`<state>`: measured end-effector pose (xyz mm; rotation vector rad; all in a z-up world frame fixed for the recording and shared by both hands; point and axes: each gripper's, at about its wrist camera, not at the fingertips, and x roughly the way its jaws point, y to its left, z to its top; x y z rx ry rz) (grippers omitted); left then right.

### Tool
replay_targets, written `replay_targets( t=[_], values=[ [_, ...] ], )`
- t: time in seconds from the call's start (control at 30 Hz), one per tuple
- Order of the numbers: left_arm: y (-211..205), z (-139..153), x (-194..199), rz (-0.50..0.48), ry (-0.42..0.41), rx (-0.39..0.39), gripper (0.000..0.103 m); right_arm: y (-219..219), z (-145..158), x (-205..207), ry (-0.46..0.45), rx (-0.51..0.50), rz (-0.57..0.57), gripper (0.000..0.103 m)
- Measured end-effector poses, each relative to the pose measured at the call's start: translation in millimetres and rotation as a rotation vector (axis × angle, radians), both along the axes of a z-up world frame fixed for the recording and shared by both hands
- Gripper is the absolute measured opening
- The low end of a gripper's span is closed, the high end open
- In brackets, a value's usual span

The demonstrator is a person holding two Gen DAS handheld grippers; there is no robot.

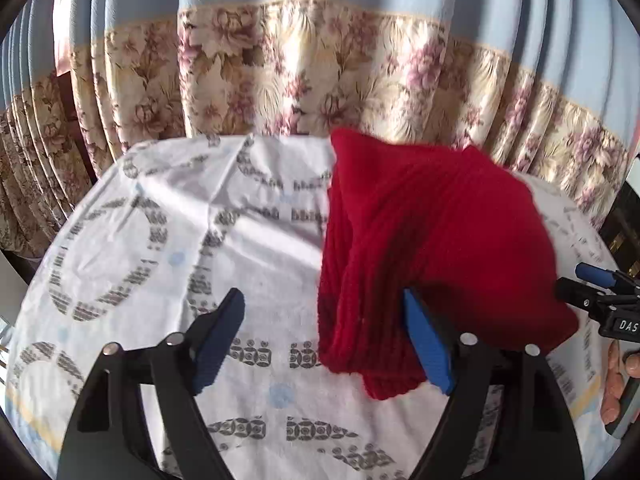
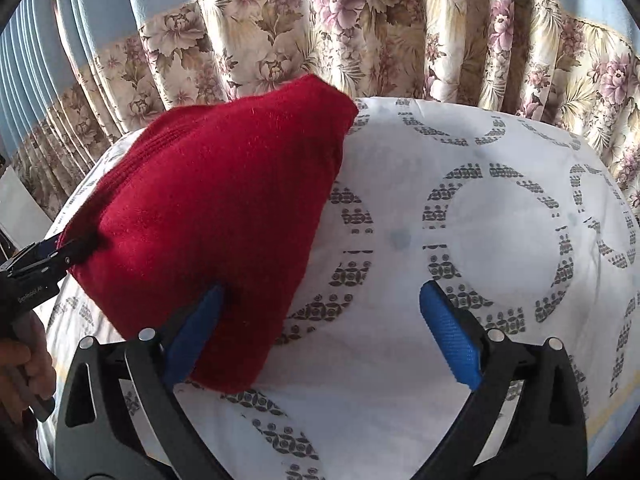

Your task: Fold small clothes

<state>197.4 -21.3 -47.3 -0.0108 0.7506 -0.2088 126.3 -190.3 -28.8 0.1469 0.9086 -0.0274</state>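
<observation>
Red knitted garment [image 1: 432,240], ribbed and bunched into a soft mound, is lying on the white patterned sheet [image 1: 160,240]; I am using it as the landmark here. My left gripper [image 1: 324,344] is standing with its jaws spread wide: the right blue pad [image 1: 426,344] is touching the near edge of the garment, while the left pad [image 1: 218,340] is hovering well apart from it over bare sheet. Nothing is clamped between them. My right gripper [image 2: 320,336] is likewise gaping wide, its left pad [image 2: 192,336] pressing against the garment [image 2: 216,208] and partly sinking under its near edge, its right pad [image 2: 450,340] sitting well away over the sheet [image 2: 500,220]. Beyond the garment, a floral-bordered blue curtain [image 1: 320,60] is hanging behind the sheet's far edge. Each wrist view is also catching the other gripper at the garment's outer side.
</observation>
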Motion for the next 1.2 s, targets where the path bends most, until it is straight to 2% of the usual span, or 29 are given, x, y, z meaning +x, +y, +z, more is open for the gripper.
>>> replay_targets(
  t=[0.13,0.2,0.33,0.43,0.57,0.73,0.83,0.87,0.93,1.07,1.2],
  values=[
    [-0.4,32.7,-5.3,0.013,-0.069,-0.001,0.090,-2.1,22.9,-4.0,-0.052,-0.015,0.006,0.097],
    [-1.7,45.0,2.8,0.023,-0.088,0.005,0.090,-3.5,32.8,-3.1,-0.079,-0.025,-0.005,0.097],
    [-4.4,51.6,31.6,0.020,-0.048,-0.034,0.091,-7.7,49.5,7.7,-0.123,-0.034,-0.037,0.098],
    [-14.6,47.8,52.0,0.004,-0.020,-0.028,0.091,-7.7,59.5,24.1,-0.140,-0.026,-0.047,0.099],
    [-35.4,33.0,79.6,-0.022,0.021,0.028,0.091,-3.5,59.7,49.9,-0.131,-0.019,-0.051,0.099],
    [-41.9,12.0,99.7,-0.028,0.070,0.038,0.091,3.0,43.7,82.6,-0.092,-0.012,-0.058,0.099],
    [-43.2,-11.3,106.5,-0.035,0.105,0.068,0.094,7.0,25.0,97.0,-0.049,-0.018,-0.064,0.098],
    [-38.5,-21.0,108.1,-0.030,0.111,0.051,0.098,9.7,13.9,102.7,-0.019,-0.027,-0.055,0.098],
    [-26.9,-29.3,110.3,-0.017,0.141,-0.036,0.099,12.5,-9.3,110.1,0.027,-0.023,-0.033,0.098],
    [-23.3,-33.9,107.5,-0.029,0.128,-0.079,0.100,5.3,-19.5,108.8,0.012,0.054,-0.042,0.098],
    [-16.1,-38.3,108.4,-0.022,0.155,-0.173,0.099,4.4,-21.3,110.4,0.018,0.077,-0.033,0.098]
  ],
)
